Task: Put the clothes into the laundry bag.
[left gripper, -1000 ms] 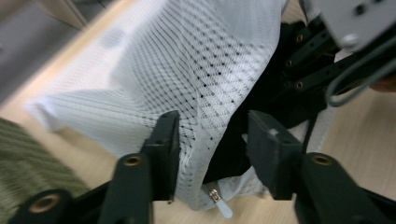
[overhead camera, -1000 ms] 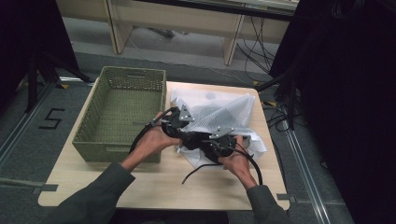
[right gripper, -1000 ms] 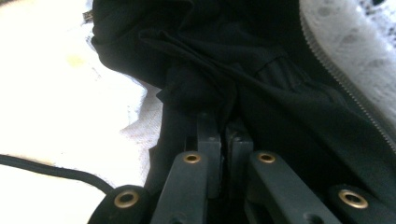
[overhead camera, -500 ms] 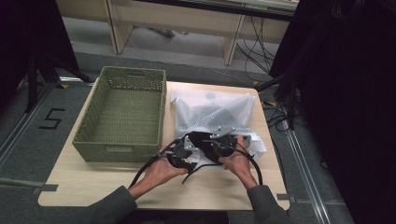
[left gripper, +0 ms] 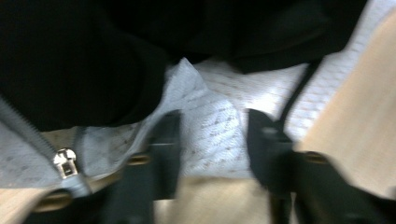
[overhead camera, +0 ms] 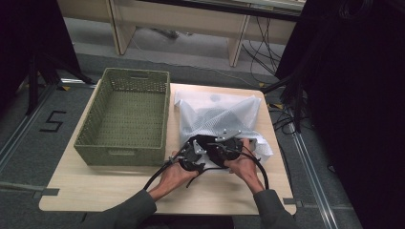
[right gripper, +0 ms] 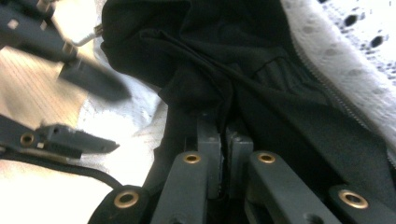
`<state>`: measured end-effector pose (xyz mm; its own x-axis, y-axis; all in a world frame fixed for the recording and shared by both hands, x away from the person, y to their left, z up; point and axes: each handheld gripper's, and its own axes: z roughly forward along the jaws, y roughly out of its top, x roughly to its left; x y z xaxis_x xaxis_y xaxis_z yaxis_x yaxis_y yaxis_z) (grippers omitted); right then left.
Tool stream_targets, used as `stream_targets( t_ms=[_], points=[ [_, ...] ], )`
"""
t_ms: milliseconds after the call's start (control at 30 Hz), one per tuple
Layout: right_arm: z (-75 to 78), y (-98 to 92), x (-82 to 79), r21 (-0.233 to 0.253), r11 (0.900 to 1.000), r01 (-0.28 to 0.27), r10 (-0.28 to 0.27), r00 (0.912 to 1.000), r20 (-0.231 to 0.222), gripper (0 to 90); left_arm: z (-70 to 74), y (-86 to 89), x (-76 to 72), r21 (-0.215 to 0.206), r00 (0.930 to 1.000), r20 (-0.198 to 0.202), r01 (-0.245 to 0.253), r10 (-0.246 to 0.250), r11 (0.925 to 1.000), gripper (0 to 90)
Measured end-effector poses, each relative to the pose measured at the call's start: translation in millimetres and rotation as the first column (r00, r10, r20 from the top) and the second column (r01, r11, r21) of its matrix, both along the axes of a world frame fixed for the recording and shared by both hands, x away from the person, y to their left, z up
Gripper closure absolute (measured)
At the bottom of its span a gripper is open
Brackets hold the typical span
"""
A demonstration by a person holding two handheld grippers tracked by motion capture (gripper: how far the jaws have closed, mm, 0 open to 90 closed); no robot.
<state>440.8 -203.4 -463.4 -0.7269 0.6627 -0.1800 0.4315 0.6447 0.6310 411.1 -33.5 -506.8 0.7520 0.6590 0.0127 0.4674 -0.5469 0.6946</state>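
We're over a pale wooden worktop (overhead camera: 119, 191) standing on grey floor, with a painted number five on the floor at the left, light wooden furniture legs behind and dark curtains on both sides. On the left half of the worktop sits a green woven basket (overhead camera: 125, 119), long side running away from the person.

Right of it, just beside the basket wall, lies the white mesh laundry bag (overhead camera: 217, 114), stretched from the far edge toward the person, its open zipped mouth at the near end. Black garment (right gripper: 243, 60) spills out of that mouth, bunched and folded, no clear long axis to call.

Both hands work at the near end of the bag. The left hand-held gripper (left gripper: 212, 140) has its jaws parted to a middling gap with white mesh lying between them; the picture is blurred, so I cannot tell whether the pads touch it. A zip pull (left gripper: 64, 162) hangs at the lower left there.

The right hand-held gripper (right gripper: 223, 140) is pinched tight on a fold of the black garment, jaws nearly meeting. In the high view the two grippers sit side by side, almost touching.
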Motion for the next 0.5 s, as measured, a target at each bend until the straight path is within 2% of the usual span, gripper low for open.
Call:
stream_targets(
  t_ms=[33,67,100,233,267,300,400,500],
  points=[
    [0.2,0.6,-1.0,-0.003,1.0,0.006,-0.006,1.0,-0.005,88.5,0.0,0.4,-1.4,0.014,0.9997,0.014,0.019,-0.019,0.9997,79.4],
    [0.5,-0.3,-0.1,-0.024,1.0,-0.014,0.015,0.9998,0.017,88.5,0.6,1.8,-1.9,0.027,0.9992,0.02,0.033,-0.034,0.9991,82.3],
    [2.2,0.2,-4.6,-0.022,1.0,-0.018,0.018,0.9998,-0.003,88.6,0.7,6.1,-1.5,0.032,0.9988,0.016,0.046,-0.047,0.9984,87.7],
    [7.8,-1.1,-13.5,-0.016,0.999,-0.03,0.03,0.9995,-0.009,88.6,1.7,14.2,-2.7,0.047,0.9978,0.02,0.062,-0.063,0.997,89.1],
    [7.8,-1.1,-13.5,-0.016,0.999,-0.03,0.03,0.9995,-0.009,88.6,2.9,17.9,-4.6,0.049,0.9972,-0.004,0.074,-0.074,0.996,89.1],
    [11.9,-0.9,-19.6,-0.021,0.999,-0.05,0.05,0.9987,-0.003,88.7,4.7,24.8,-11.2,0.038,0.9928,-0.042,0.114,-0.112,0.9927,89.2],
    [14.7,-0.2,-26.5,-0.024,0.997,-0.069,0.069,0.9976,-0.009,88.6,5.4,30.4,-19.1,0.035,0.9897,-0.061,0.132,-0.129,0.9906,89.2],
    [10.6,4.2,-37.1,-0.027,0.995,-0.093,0.092,0.9954,-0.027,88.6,3.8,35.5,-27.6,0.026,0.9872,-0.059,0.15,-0.148,0.9884,89.2]
  ],
)
